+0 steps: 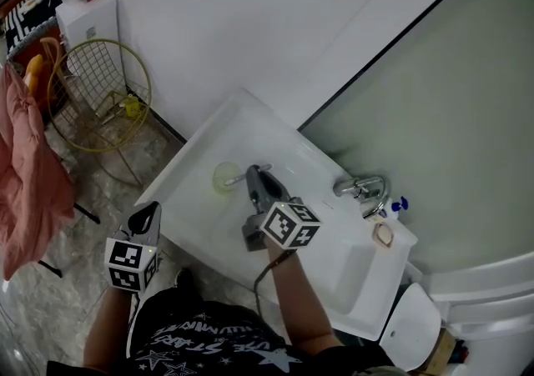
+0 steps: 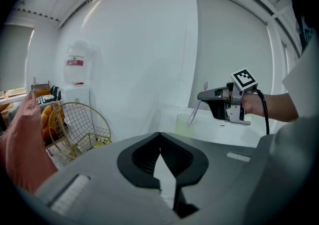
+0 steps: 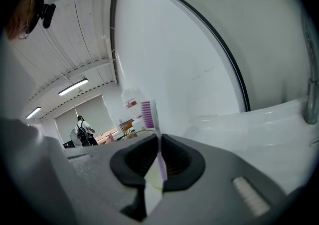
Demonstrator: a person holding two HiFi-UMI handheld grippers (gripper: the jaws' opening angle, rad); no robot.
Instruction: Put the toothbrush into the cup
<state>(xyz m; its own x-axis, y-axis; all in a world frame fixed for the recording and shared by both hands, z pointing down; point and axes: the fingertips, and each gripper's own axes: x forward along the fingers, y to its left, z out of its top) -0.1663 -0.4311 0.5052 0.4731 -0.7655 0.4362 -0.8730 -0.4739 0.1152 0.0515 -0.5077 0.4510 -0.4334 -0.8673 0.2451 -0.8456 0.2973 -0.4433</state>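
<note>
A pale green cup (image 1: 225, 176) stands on the white sink counter (image 1: 209, 145) near its left end. My right gripper (image 1: 253, 172) hovers just right of the cup, shut on the toothbrush. In the left gripper view the toothbrush (image 2: 193, 114) slants down from the right gripper (image 2: 202, 97) with its lower end inside the cup (image 2: 185, 125). In the right gripper view its purple-bristled head (image 3: 146, 114) sticks up above the right gripper (image 3: 159, 161). My left gripper (image 1: 150, 212) hangs off the counter's front left edge, apart from everything. Its jaws (image 2: 159, 136) meet at the tips with nothing between them.
A chrome faucet (image 1: 365, 188) rises at the counter's right, with a small dish (image 1: 383, 234) beside it. A gold wire basket (image 1: 96, 99) and pink cloth (image 1: 29, 174) stand on the floor at left. A glass partition (image 1: 450, 99) runs behind the sink.
</note>
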